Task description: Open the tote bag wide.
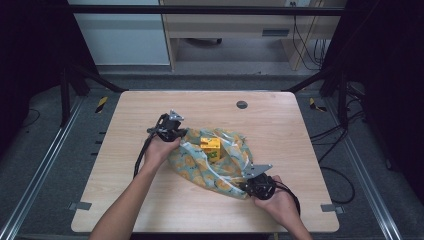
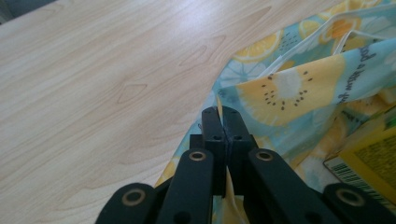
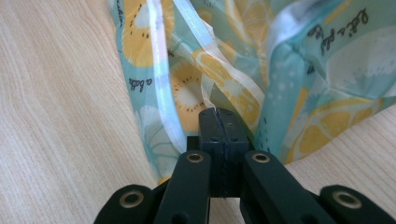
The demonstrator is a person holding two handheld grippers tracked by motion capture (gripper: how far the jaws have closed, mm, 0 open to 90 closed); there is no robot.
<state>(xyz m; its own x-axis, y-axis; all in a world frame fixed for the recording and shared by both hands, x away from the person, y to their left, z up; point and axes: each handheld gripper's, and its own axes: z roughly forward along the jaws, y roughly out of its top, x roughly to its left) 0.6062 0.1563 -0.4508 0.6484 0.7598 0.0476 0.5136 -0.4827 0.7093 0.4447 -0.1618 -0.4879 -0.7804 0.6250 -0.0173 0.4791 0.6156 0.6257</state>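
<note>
I have both grippers clamped on the fruit-print cloth (image 1: pixel 220 167) mid-table — left gripper (image 1: pixel 176 134) pinching its far-left edge, right gripper (image 1: pixel 248 181) its near-right edge — with the yellow box (image 1: pixel 210 146) sitting on it.

On the table (image 1: pixel 150 200) there is 1 fruit-print cloth (image 1: pixel 200 167) and 1 yellow box (image 1: pixel 210 146). There are 2 grippers: the left (image 1: pixel 176 131) and the right (image 1: pixel 250 181). 2 hands hold them.

Glossy thin plastic bag (image 1: pixel 215 162) (fruit-printed) — smooth matt wooden table (image 1: pixel 150 200).
</note>
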